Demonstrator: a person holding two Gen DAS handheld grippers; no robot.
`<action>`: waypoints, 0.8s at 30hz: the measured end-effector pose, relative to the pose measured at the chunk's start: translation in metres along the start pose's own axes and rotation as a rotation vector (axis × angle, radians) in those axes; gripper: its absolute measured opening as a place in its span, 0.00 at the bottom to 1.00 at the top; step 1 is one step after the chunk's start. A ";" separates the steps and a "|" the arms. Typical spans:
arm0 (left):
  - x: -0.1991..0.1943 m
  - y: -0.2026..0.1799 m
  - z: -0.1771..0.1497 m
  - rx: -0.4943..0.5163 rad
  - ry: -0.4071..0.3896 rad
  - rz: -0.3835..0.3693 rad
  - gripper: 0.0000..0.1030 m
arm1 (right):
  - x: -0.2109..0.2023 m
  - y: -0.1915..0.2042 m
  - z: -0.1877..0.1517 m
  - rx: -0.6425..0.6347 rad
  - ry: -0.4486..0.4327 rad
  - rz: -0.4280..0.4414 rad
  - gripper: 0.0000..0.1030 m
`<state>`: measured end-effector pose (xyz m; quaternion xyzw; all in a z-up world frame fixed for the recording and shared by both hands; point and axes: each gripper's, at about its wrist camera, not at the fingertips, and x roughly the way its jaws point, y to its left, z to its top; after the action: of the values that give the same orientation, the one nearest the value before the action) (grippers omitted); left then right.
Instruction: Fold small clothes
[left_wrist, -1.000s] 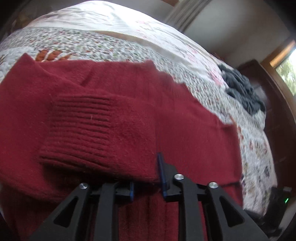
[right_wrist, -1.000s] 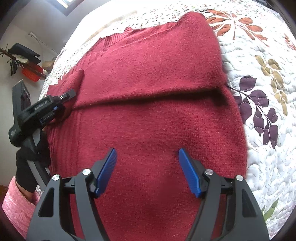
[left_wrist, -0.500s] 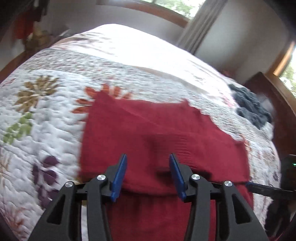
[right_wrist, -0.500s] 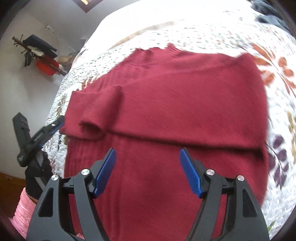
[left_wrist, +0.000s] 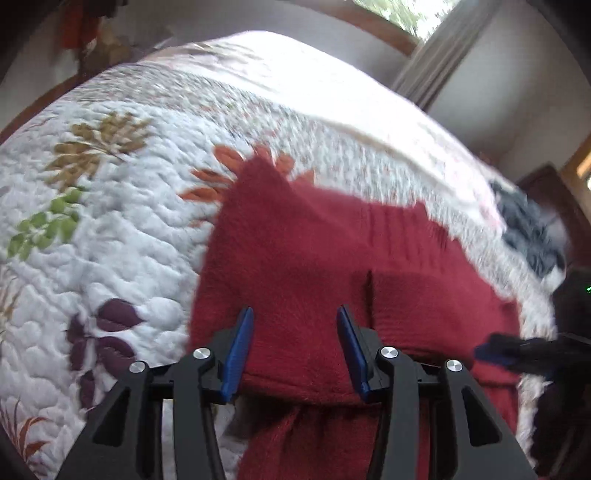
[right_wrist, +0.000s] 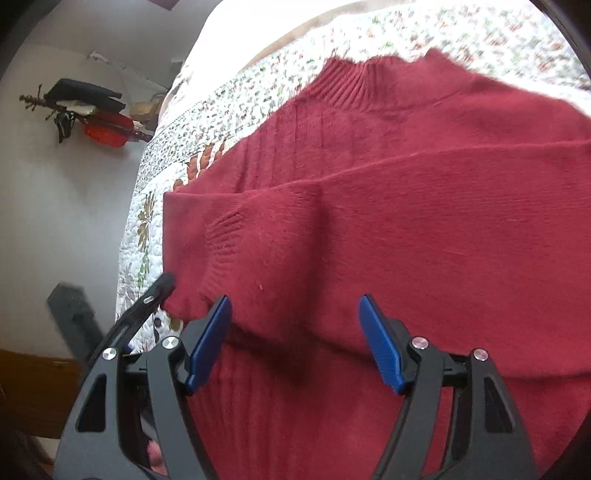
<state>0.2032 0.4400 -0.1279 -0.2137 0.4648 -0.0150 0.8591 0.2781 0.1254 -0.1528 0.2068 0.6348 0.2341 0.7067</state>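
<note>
The bed (left_wrist: 122, 229), under its leaf-printed white quilt, serves as the folding ground here, broad and soft enough to let a garment lie spread. On it, filling the middle of both views, lies the red sweater (right_wrist: 406, 229), flat on the quilt with its ribbed collar (right_wrist: 354, 85) at the far edge. A sleeve (right_wrist: 280, 236) lies folded across the body of the sweater, its ribbed cuff (right_wrist: 221, 240) at the sweater's left side, which reads as a sleeve-in fold already made so the outline becomes a tidy rectangle.

Beyond the sweater, toward the far right corner of the bed, sits a dark grey heap of clothing (left_wrist: 532, 236), well apart from the work, probably waiting its turn.

Now the left tongs (left_wrist: 293, 350): spread wide, nothing between them, hovering just over the near edge of the folded layer of the sweater. The right tongs (right_wrist: 295, 343) are likewise parted and empty, poised above the sweater's lower half, just short of the sleeve's fold line. Both sit on the near side of the sweater, side by side, and that placement suggests a two-point pinch on the hem to carry it up toward the collar. Judging by that, the sleeves look done and the body fold is still to come.
</note>
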 end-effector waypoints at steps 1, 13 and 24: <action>-0.004 0.002 0.003 -0.009 -0.009 -0.005 0.45 | 0.007 0.000 0.002 0.011 0.011 0.003 0.67; -0.013 -0.023 0.004 0.052 -0.020 -0.020 0.46 | -0.046 0.000 -0.001 -0.067 -0.087 -0.012 0.15; 0.045 -0.056 -0.016 0.078 0.090 0.036 0.47 | -0.042 -0.064 -0.003 -0.014 -0.076 -0.193 0.17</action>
<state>0.2258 0.3733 -0.1496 -0.1708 0.5059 -0.0272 0.8451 0.2756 0.0490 -0.1574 0.1483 0.6228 0.1612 0.7511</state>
